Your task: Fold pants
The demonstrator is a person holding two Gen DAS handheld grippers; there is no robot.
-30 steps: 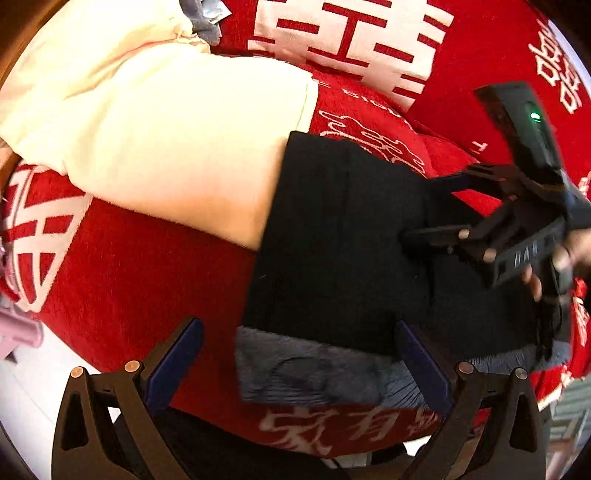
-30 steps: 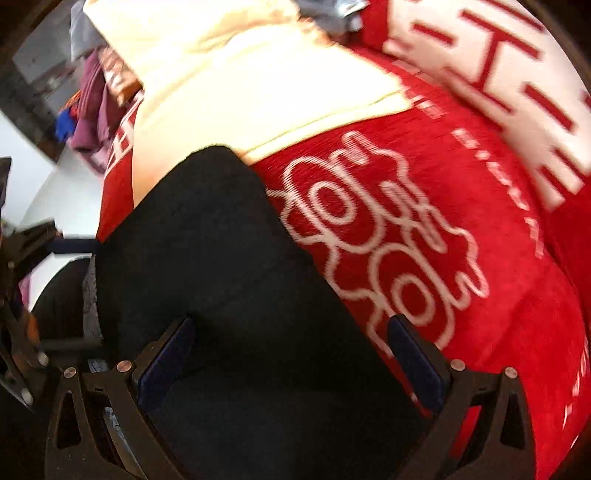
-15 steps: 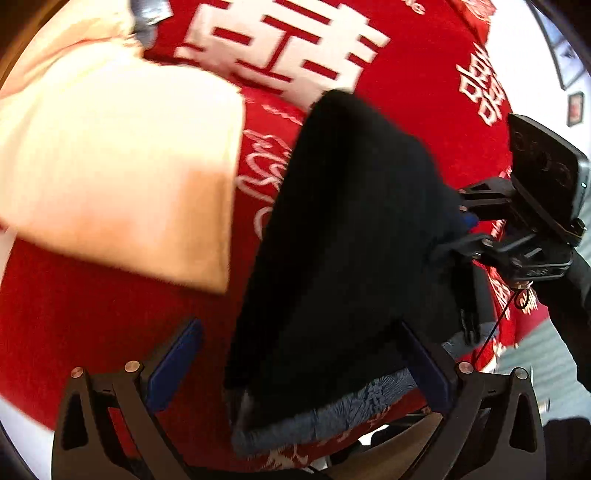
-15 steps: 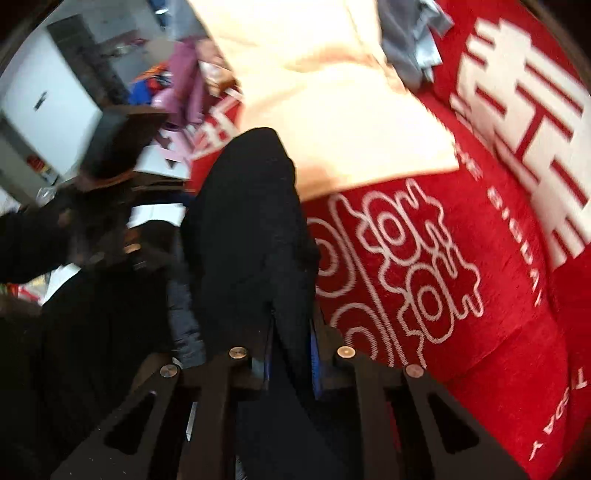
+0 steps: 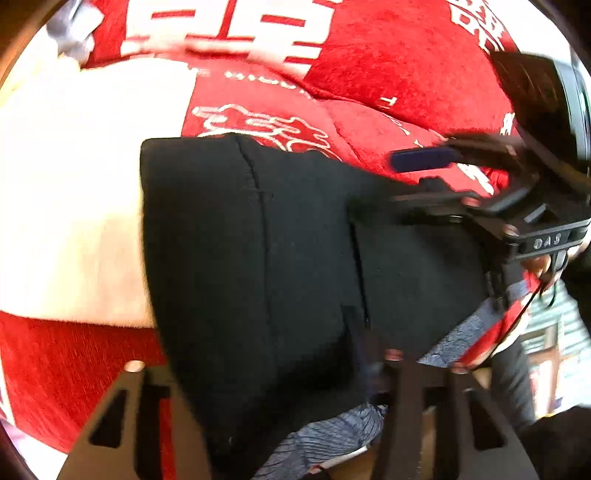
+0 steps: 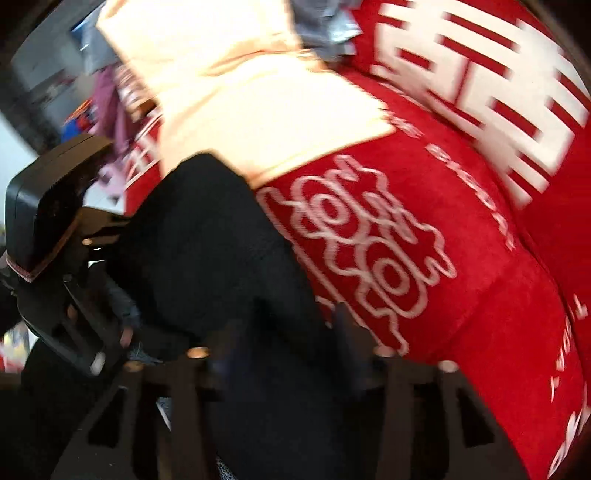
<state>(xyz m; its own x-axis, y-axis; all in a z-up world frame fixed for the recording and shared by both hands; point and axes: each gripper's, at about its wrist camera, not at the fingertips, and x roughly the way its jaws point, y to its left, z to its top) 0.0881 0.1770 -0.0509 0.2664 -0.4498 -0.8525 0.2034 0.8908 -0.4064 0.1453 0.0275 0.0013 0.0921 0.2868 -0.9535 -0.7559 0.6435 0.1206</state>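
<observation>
Left tongs (image 5: 295, 373): clenched on pants (image 5: 258, 258) near edge.
Right tongs (image 5: 413, 177): spread open, beside pants' right end.
Long axis: left-right between them.

pants (image 5: 258, 258): matt black knit cloth | blanket (image 5: 388, 66): plush red velvety cloth | hand-held gripper (image 6: 284, 343): black plastic

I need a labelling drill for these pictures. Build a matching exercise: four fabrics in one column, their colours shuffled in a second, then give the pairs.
Things:
1. pants
2. folded blanket
3. patterned cover
4. crumpled cloth at the top

Colours:
A. grey
B. red with white characters
C. black
D. cream

Pairs: 1-C; 2-D; 3-B; 4-A
</observation>
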